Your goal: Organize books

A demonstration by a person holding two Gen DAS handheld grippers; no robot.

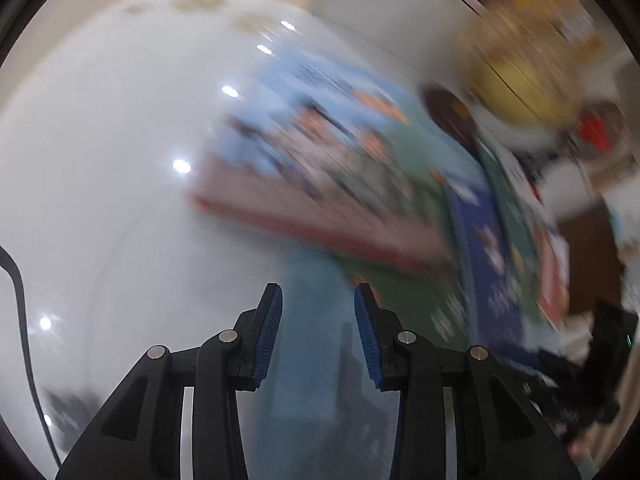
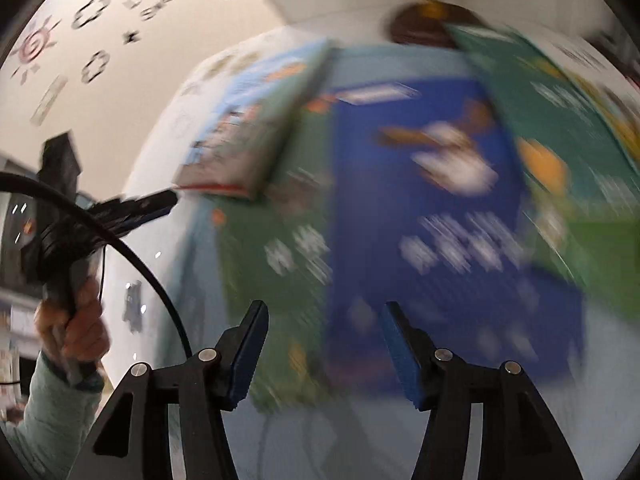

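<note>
Lying across a glossy white table (image 1: 100,152), the books form a loose, overlapping spread, all heavily blurred by motion.

Item: light-blue picture book (image 1: 316,120), thick, with a red-edged page block; it sits on top of the others at the left end of the spread, also seen in the right wrist view (image 2: 256,120).

Item: green book (image 2: 280,220), flat beneath the light-blue one, white lettering unreadable.

Item: dark blue book (image 2: 432,200), overlapping the green one on its right side, with a white and brown figure on the cover and blurred white lettering; also visible at the right of the left wrist view (image 1: 488,264).

Item: teal-green book (image 2: 560,120), lying over the dark blue book's right edge.

Item: pale blue mat or sheet (image 1: 312,320), under the near end of the spread.

Item: globe (image 1: 516,80), yellow, on a dark round base, behind the books.

Left gripper (image 1: 318,328): jaws parted, nothing between the pads, hovering over the pale blue sheet; gripped by a hand (image 2: 76,320) in a pale sleeve.

Right gripper (image 2: 324,344): jaws apart and clear of everything, above the near edges of the green and dark blue books.

Wall (image 2: 120,60): cream, with dark printed motifs.
</note>
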